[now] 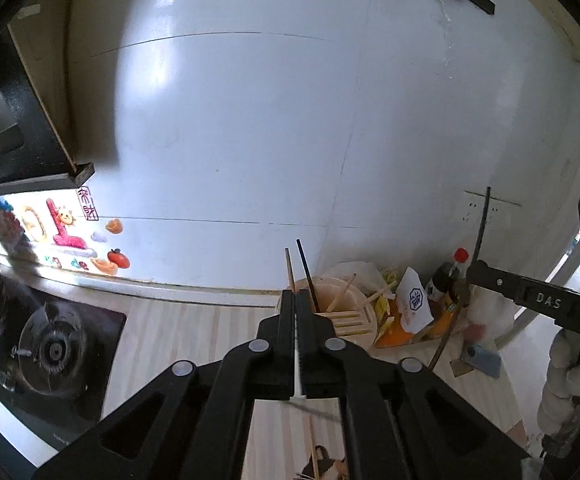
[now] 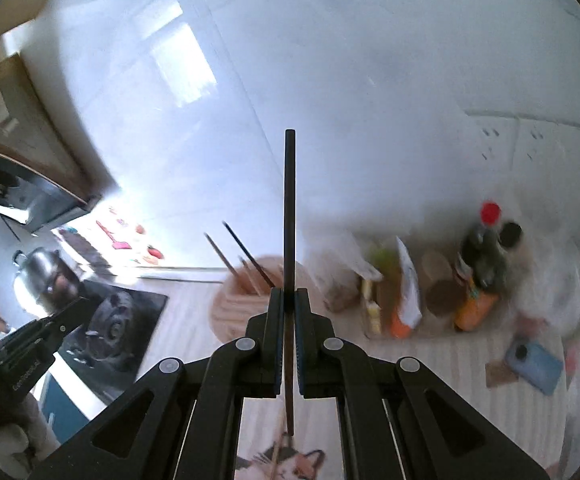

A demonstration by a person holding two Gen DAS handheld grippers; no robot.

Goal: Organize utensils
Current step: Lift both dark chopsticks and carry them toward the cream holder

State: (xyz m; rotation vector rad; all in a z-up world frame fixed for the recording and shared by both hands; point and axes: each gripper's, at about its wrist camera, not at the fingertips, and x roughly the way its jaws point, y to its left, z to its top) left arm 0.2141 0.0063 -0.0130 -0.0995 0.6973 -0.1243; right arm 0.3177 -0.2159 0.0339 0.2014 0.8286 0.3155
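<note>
My right gripper (image 2: 288, 300) is shut on a dark chopstick (image 2: 289, 208) that stands upright between its fingers, above the counter. The same gripper (image 1: 470, 270) and chopstick (image 1: 482, 224) show at the right of the left wrist view. My left gripper (image 1: 296, 296) is shut with a thin white strip in its jaws; what the strip is I cannot tell. A round wooden utensil holder (image 1: 342, 308) stands behind it with several chopsticks (image 1: 304, 268) inside. The holder also shows in the right wrist view (image 2: 241, 300).
A gas stove (image 1: 49, 348) with a kettle (image 2: 37, 276) sits at the left. Bottles and packets (image 2: 478, 264) crowd the back right corner. A blue phone (image 2: 534, 364) lies on the counter at the right. A cat-printed mat (image 2: 285, 460) lies below the grippers.
</note>
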